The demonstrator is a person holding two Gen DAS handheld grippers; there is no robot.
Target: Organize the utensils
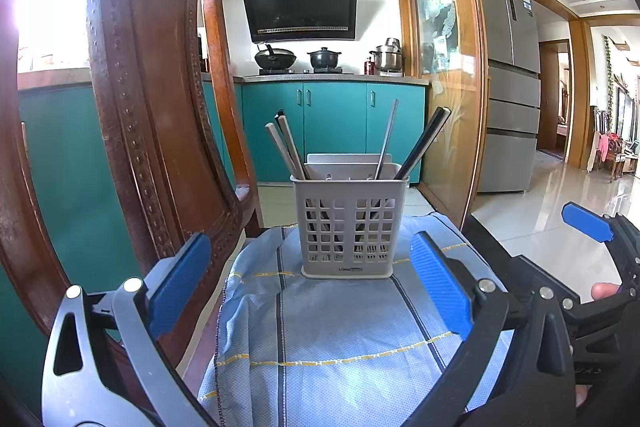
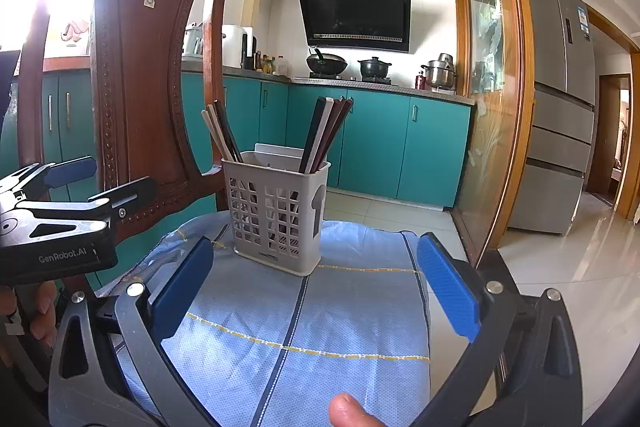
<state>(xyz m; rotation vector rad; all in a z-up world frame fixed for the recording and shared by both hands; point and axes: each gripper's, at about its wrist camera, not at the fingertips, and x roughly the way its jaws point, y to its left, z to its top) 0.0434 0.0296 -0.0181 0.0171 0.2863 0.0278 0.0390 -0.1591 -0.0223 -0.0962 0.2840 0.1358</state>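
The left hand-held gripper has its blue-padded jaws spread wide and empty; the right hand-held gripper is equally wide and empty. At 12 o'clock from each, a grey perforated plastic utensil basket stands upright on a light-blue striped cloth, holding several long chopsticks leaning outward. A carved brown wooden chair back rises at 10 o'clock.

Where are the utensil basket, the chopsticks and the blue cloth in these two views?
utensil basket (image 1: 346, 227): left wrist view, on its latticed front wall.
chopsticks (image 2: 320, 135): right wrist view, on the right-hand bundle's shafts above the rim.
blue cloth (image 1: 340, 323): left wrist view, on bare fabric in front of the basket.
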